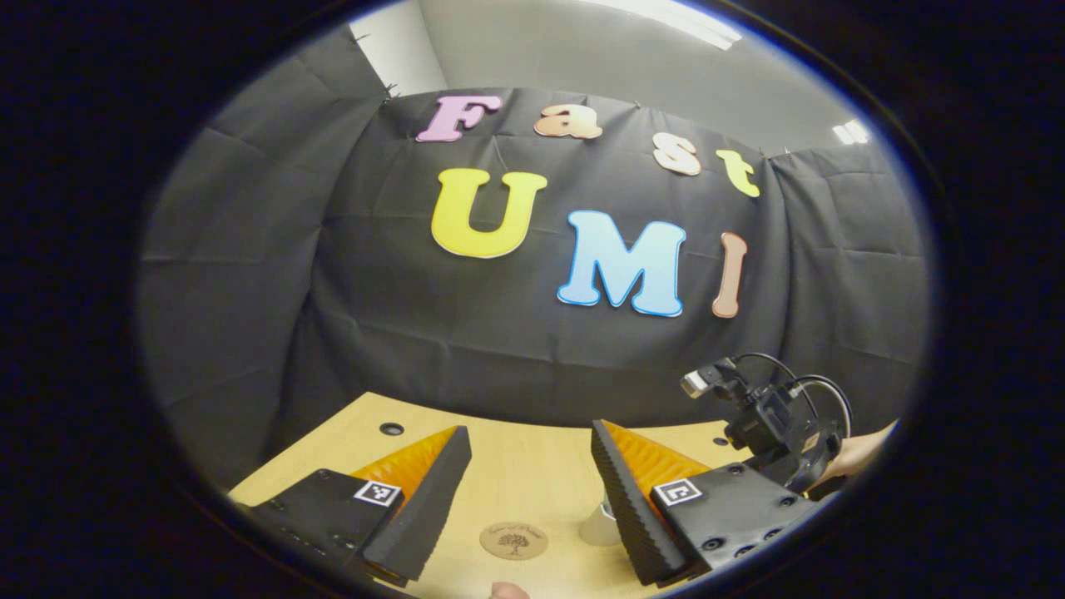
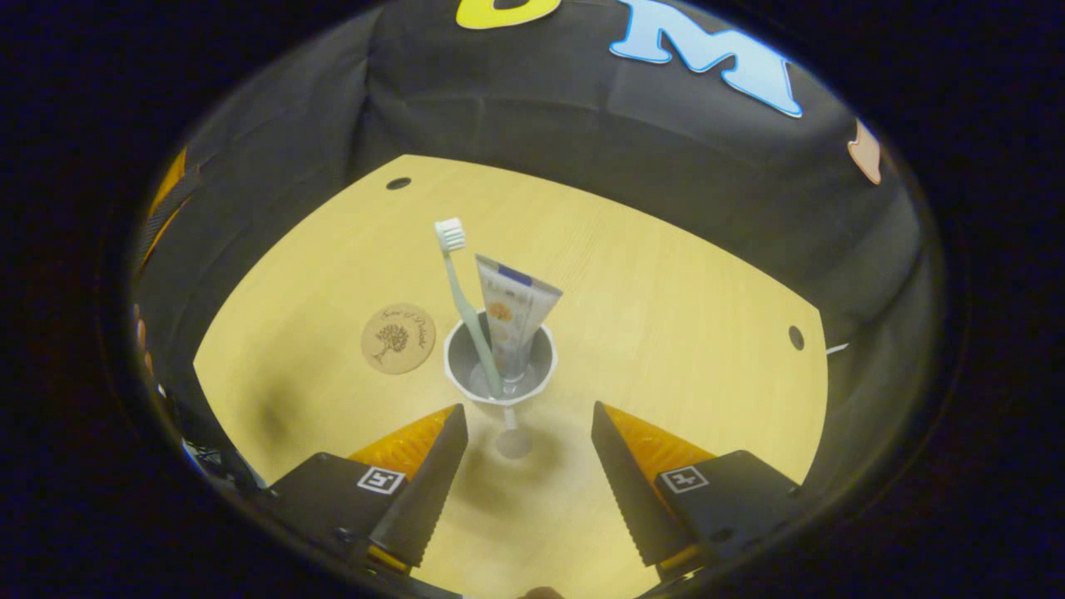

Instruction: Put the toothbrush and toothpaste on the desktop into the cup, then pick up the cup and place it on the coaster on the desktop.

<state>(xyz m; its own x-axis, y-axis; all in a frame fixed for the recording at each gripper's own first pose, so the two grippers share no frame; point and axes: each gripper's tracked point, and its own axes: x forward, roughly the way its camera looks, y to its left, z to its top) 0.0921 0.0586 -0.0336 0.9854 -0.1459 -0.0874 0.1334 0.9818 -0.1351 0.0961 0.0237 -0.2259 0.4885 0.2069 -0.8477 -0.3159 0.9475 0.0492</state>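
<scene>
Right gripper view looks down on the cup (image 2: 499, 366), which stands mid-bench with the toothbrush (image 2: 463, 291) and toothpaste (image 2: 511, 314) already upright inside, leaning on its rim. The right tongs (image 2: 529, 453) hang wide apart and empty just above it, likely lined up to take the cup. The coaster (image 2: 398, 338) lies just beside the cup, bare bench (image 2: 666, 316) all round. Left tongs (image 1: 531, 470) gape wide too, idle, holding nothing.

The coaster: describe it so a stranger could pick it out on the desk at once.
In the right gripper view, start at the light wooden desktop. Near its middle a grey cup holds a toothbrush and toothpaste. Just left of it, apart, lies the coaster: the one flat round disc, brown, with a tree drawing.
</scene>
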